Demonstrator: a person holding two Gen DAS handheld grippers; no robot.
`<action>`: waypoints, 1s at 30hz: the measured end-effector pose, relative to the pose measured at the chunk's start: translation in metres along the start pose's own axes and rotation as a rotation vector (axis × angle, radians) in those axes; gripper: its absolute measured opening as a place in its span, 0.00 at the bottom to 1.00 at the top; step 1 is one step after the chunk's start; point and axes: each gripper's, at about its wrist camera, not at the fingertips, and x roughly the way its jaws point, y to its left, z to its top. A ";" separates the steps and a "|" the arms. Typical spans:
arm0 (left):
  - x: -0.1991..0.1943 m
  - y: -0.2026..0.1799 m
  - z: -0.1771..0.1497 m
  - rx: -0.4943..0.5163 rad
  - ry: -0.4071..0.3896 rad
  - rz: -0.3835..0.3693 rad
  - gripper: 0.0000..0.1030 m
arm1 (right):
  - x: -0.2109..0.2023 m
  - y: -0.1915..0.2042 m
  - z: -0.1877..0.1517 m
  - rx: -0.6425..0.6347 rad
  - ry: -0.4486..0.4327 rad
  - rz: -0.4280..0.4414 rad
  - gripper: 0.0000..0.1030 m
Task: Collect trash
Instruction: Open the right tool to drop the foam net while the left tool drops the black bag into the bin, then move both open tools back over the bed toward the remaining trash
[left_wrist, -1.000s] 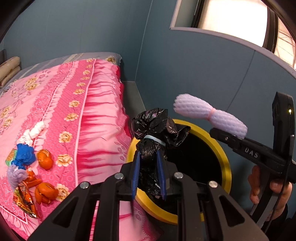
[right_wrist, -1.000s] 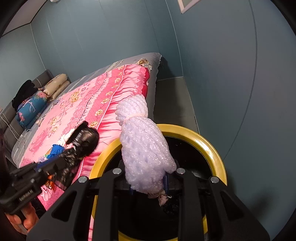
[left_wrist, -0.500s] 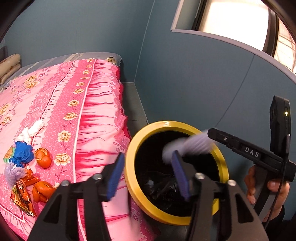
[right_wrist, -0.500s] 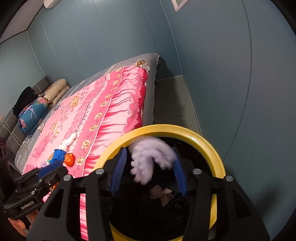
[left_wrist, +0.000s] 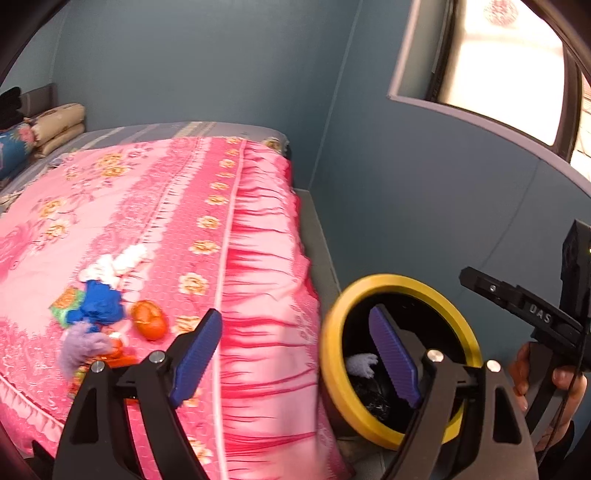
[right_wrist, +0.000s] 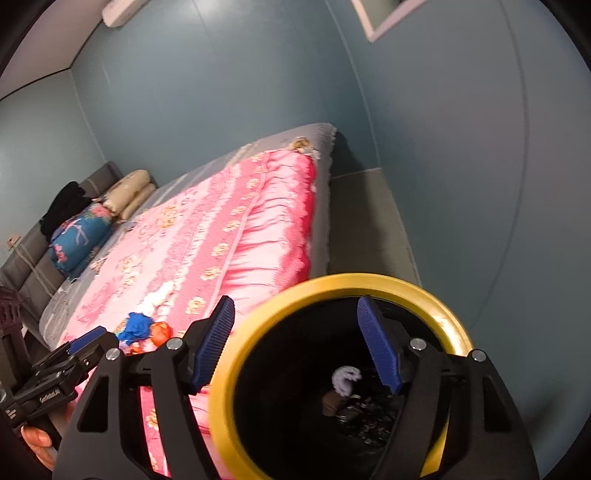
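While both grippers hang over the foot corner of the bed, the left gripper (left_wrist: 295, 350) has its jaws opening, with nothing between the blue pads (left_wrist: 195, 356); one pad shows over the pink bedspread (left_wrist: 236, 236) and the other over the mouth of the bin. The right gripper (right_wrist: 295, 343) likewise has its jaws opening and grips nothing; its right pad stands over the bin opening, its left pad over the bin rim and bedspread edge.

The yellow-rimmed bin (right_wrist: 369, 282) stands on the grey floor (right_wrist: 365, 221) between the bed and the blue wall (right_wrist: 461, 147), just beside the hanging bedspread. Inside it lie a pale purple foam net (right_wrist: 345, 378), a crumpled black bag (left_wrist: 373, 400) and a small brown scrap (right_wrist: 332, 402).

Trash not yet collected lies in a cluster on the bedspread near its foot edge:
- a blue crumpled piece (left_wrist: 99, 306)
- an orange peel (left_wrist: 149, 319)
- a white wad (left_wrist: 114, 264)
- a second purple foam net (left_wrist: 83, 347)
- a green wrapper (left_wrist: 62, 306), partly under the blue piece

Pillows (right_wrist: 129, 192) rest at the far end of the bed
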 end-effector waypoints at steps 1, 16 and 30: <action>-0.005 0.005 0.001 -0.004 -0.010 0.013 0.77 | 0.001 0.005 0.001 -0.006 0.000 0.011 0.64; -0.064 0.089 0.019 -0.124 -0.126 0.146 0.85 | 0.021 0.103 0.005 -0.175 0.029 0.165 0.65; -0.060 0.152 -0.008 -0.211 -0.078 0.239 0.85 | 0.058 0.169 -0.018 -0.286 0.142 0.251 0.66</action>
